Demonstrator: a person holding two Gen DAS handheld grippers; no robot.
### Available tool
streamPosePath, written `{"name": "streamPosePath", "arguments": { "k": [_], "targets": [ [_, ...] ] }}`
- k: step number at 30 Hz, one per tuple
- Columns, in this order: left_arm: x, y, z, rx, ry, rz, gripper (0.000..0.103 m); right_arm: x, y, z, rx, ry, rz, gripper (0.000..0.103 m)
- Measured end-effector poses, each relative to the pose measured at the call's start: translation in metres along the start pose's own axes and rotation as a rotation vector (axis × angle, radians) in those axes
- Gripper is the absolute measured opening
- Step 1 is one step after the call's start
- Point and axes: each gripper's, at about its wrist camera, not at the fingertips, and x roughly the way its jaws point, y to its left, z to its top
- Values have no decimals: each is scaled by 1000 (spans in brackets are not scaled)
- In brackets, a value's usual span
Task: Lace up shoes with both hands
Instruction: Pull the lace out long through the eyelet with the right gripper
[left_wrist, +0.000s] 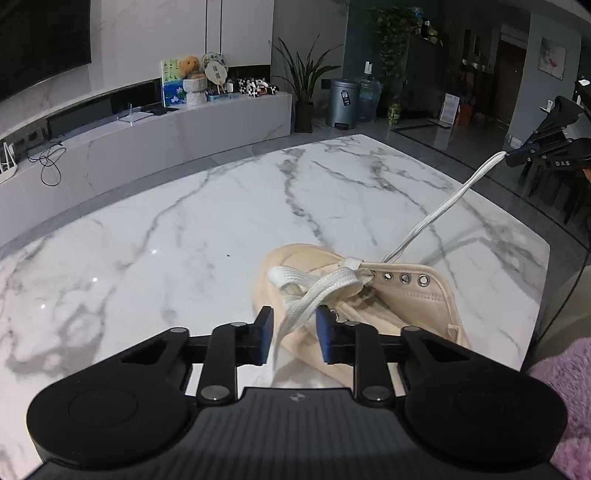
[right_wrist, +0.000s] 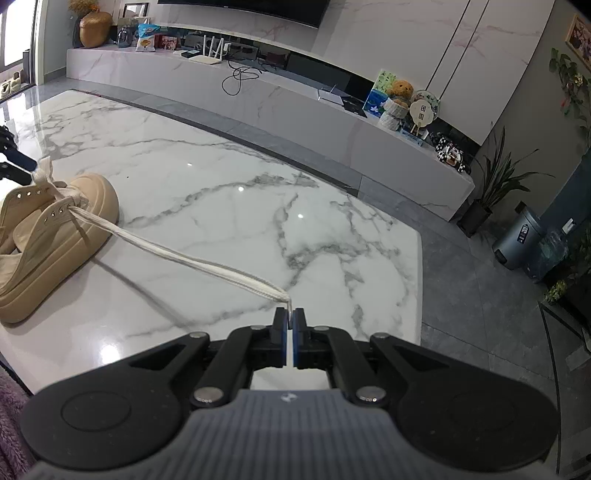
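Right gripper (right_wrist: 290, 320) clamped on the lace tip (right_wrist: 290, 304), drawing the lace (right_wrist: 192, 258) taut from the shoe (right_wrist: 48, 251) at frame left; left gripper (left_wrist: 294, 334) parted around the other strand (left_wrist: 306, 302); next, I'd judge, threading the next eyelet (left_wrist: 387, 275).

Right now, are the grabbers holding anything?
Right gripper pinches the white shoelace at its tip. Left gripper is open around the other strand, holding nothing.

Beige shoe (right_wrist: 55, 236) on its sole, white lace (right_wrist: 192, 263) taut sideways.
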Motion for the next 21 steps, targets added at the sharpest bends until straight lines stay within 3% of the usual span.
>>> {"name": "streamPosePath", "arguments": {
  "k": [2, 4, 11, 21],
  "targets": [
    [4, -3, -1, 12, -6, 16, 4, 0, 1, -2, 1, 5, -3, 3],
    [1, -2, -3, 17, -5, 55, 2, 1, 2, -5, 3, 10, -7, 3],
    [-34, 16, -18, 17, 23, 173, 1, 2, -4, -16, 42, 27, -34, 3],
    [-80, 53, -48, -59, 93, 349, 1, 0, -15, -20, 91, 28, -95, 3]
  ]
}}
